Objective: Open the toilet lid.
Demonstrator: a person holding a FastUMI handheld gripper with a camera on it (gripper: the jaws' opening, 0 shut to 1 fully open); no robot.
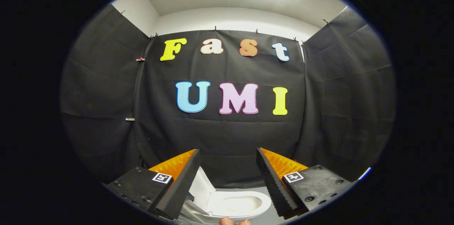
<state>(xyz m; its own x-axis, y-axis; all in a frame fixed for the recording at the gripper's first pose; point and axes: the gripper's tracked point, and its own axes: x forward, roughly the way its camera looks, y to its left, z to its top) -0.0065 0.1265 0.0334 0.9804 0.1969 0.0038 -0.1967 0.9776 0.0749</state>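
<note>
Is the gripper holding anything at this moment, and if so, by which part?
Nothing is held. The gripper is open, its fingers wide apart, and the toilet lies beyond them with its lid already raised.

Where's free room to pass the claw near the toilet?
The open claw grips nothing. Bare grey floor lies between the toilet bowl and the black cloth wall. It's crowded at the raised lid beside one finger.

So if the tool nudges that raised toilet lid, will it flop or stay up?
The lid looks like rigid white plastic, so it should not bend. It stands tilted up beside the bowl, so it probably swings on a hinge and could drop if pushed forward. The open tool holds nothing, its fingers apart above the toilet.
</note>
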